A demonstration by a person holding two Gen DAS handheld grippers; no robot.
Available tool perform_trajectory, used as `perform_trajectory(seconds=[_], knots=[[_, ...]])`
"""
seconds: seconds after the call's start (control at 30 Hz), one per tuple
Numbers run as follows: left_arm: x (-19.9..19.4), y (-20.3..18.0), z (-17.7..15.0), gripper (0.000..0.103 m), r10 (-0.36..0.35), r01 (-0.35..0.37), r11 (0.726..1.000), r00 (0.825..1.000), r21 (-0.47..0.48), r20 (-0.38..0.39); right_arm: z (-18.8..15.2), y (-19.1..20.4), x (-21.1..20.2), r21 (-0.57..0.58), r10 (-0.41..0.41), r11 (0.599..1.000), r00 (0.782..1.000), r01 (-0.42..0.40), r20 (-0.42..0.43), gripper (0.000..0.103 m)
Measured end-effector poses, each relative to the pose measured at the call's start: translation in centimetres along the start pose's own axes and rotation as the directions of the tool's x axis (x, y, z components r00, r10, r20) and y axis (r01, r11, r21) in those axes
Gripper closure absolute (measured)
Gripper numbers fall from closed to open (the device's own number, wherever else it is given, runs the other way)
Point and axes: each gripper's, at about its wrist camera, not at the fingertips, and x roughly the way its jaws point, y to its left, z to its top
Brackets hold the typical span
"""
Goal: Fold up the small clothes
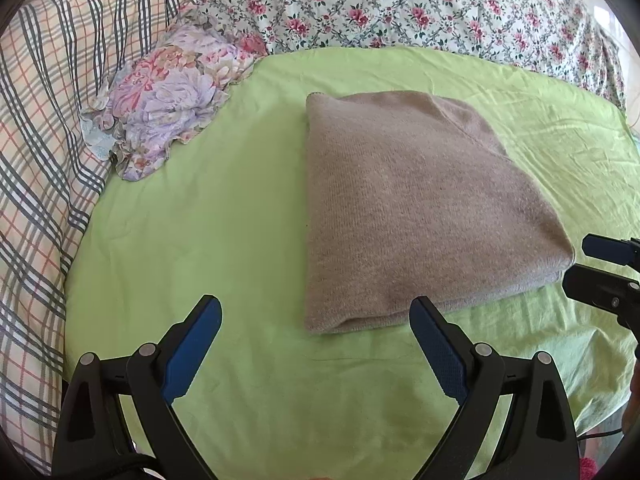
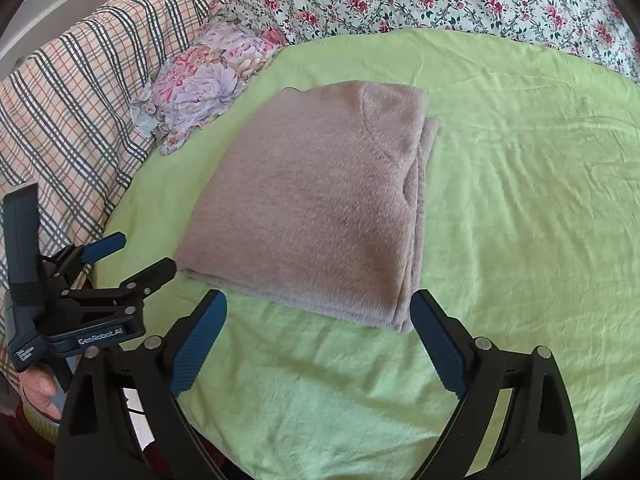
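Observation:
A taupe knitted sweater [image 1: 408, 208] lies folded into a flat rectangle on the lime-green sheet [image 1: 200, 232]. My left gripper [image 1: 316, 302] is open just in front of the sweater's near left corner, with nothing between its blue pads. At the right edge of this view, my right gripper [image 1: 580, 264] sits by the near right corner, apart from the cloth. In the right wrist view the sweater [image 2: 316, 208] shows its neckline on the right side. The right gripper [image 2: 319, 296] stands open before its near edge. The left gripper [image 2: 146, 251] is open beside the near left corner.
A plaid blanket [image 1: 44, 160] covers the left side and a rose-print quilt [image 1: 420, 4] lies along the back. A ruffled floral cloth [image 1: 172, 92] rests at the back left. A person's hand [image 2: 38, 392] holds the left gripper's handle. Bare green sheet [image 2: 520, 220] stretches right of the sweater.

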Motion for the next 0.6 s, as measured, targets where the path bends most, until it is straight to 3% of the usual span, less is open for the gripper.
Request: perform_trajectory(seconds=[0.6], knots=[[0.7,-0.7,1.9,0.007,-0.006,0.006,0.999,1.000,0.052,0.005,2.6,-0.1,1.2,-0.031,-0.005,1.000,1.000,0.004,-0.030,0.007]])
